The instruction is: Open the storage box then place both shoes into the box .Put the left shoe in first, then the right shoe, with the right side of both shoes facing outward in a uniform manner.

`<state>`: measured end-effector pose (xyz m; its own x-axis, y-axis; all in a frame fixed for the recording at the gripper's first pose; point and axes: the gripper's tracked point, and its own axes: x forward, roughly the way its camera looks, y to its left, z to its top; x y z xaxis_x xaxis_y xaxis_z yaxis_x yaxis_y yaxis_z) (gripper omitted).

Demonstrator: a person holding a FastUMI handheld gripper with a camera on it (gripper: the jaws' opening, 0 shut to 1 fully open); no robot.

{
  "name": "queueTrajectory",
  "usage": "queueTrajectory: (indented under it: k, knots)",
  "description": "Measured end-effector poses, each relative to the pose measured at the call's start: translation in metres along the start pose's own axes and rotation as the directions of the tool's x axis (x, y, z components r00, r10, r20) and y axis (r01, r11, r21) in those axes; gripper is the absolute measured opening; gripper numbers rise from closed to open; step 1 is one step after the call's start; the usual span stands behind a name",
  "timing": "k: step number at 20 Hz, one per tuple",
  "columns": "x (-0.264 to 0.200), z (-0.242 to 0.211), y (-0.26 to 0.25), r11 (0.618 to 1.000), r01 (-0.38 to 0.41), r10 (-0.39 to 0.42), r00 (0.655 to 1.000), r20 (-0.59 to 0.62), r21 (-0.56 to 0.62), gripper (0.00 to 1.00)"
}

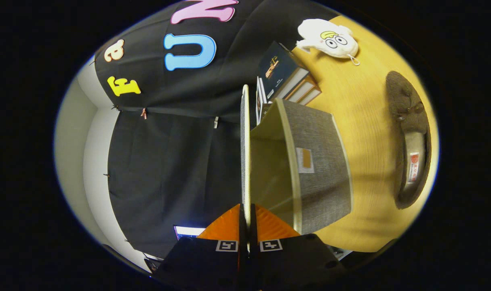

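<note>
Lid up, pinched edge-on.
Your hand-held gripper (245, 216) is clamped on the lid (245, 153) of the storage box (322, 178); box interior mostly hidden. One shoe (411, 141) lies on counter (370, 109), well apart.

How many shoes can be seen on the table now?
1. The brown shoe lies on the wooden table, beyond the open storage box. A second shoe may be hidden.
</note>
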<state>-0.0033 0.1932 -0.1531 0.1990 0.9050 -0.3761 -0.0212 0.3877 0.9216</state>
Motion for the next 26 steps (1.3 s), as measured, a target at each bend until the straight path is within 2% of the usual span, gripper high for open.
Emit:
queueTrajectory:
  k: [4,6,15,21,26]
  knots:
    - [0.017,-0.013,0.046,0.995,-0.016,0.013,1.0,-0.026,-0.101,0.05]
    - [0.031,-0.02,0.062,0.986,0.005,-0.011,0.999,-0.033,-0.168,0.05]
    - [0.119,-0.077,0.134,0.941,-0.011,-0.023,0.995,-0.097,-0.338,0.05]
    - [0.197,-0.117,0.149,0.913,0.009,-0.058,0.992,-0.109,-0.407,0.05]
    - [0.246,-0.114,0.146,0.91,0.061,-0.097,0.993,-0.069,-0.41,0.05]
